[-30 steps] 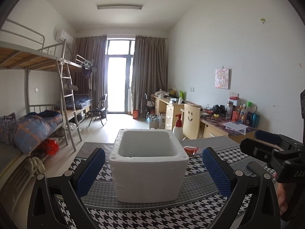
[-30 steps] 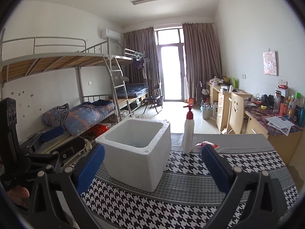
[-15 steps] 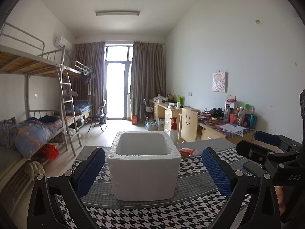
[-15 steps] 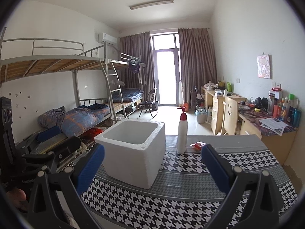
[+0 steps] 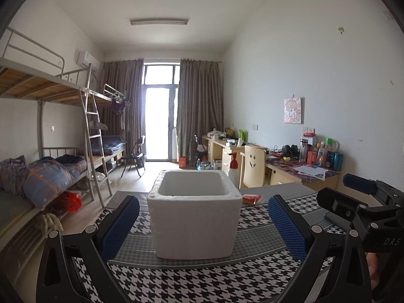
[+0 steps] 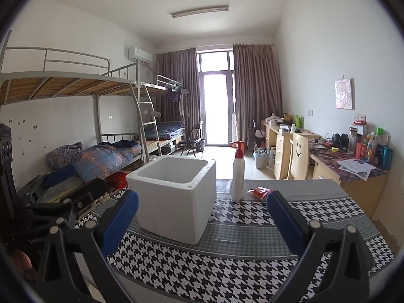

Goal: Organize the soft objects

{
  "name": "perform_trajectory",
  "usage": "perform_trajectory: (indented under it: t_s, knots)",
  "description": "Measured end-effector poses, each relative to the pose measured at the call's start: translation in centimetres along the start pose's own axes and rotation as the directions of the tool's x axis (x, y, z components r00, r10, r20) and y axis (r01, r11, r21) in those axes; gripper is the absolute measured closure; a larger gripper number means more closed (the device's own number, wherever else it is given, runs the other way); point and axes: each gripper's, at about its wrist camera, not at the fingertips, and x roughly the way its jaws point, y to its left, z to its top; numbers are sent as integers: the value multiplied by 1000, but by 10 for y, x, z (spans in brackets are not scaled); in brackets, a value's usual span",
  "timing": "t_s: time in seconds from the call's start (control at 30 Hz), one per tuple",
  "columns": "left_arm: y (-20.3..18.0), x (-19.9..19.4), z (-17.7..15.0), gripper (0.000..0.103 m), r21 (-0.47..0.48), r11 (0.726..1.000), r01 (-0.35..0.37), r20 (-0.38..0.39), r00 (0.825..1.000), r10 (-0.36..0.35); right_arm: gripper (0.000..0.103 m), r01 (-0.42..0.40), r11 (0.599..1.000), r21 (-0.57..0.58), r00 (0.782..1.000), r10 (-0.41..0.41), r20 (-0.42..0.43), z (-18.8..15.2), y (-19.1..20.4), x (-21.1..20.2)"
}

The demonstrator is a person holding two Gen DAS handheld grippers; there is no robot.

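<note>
— What is the white box [image 5: 194,223] made of?
— Foam, by its grainy, matt, pebbled rim. The tablecloth [image 5: 222,280] beneath is woven-looking cloth in houndstooth, also matt.
— And the gripper fingers?
— On the left gripper [image 5: 202,223], the pads [image 5: 286,224] are blue with a fine ribbed texture, rubbery, set on smooth black plastic arms with a slight sheen. The right gripper [image 6: 202,221] looks the same.
— The bottle [image 6: 237,176]?
— Smooth, faintly glossy white plastic with a red pump. The small red packet [image 6: 260,192] beside it is shiny, like film wrap.
— Farther back?
— A grey painted metal bunk frame [image 6: 98,111] with bare wood slats, and a pale wood chair [image 6: 299,156].
</note>
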Motion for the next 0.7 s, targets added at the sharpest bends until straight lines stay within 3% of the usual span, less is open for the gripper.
perform_trajectory:
  t_s: [0.7]
  knots:
    - [-5,-4,-22,1,-4,1000,-10,10,1000,10,1,24,999,34,1000,-24,2,-32,-10,-4]
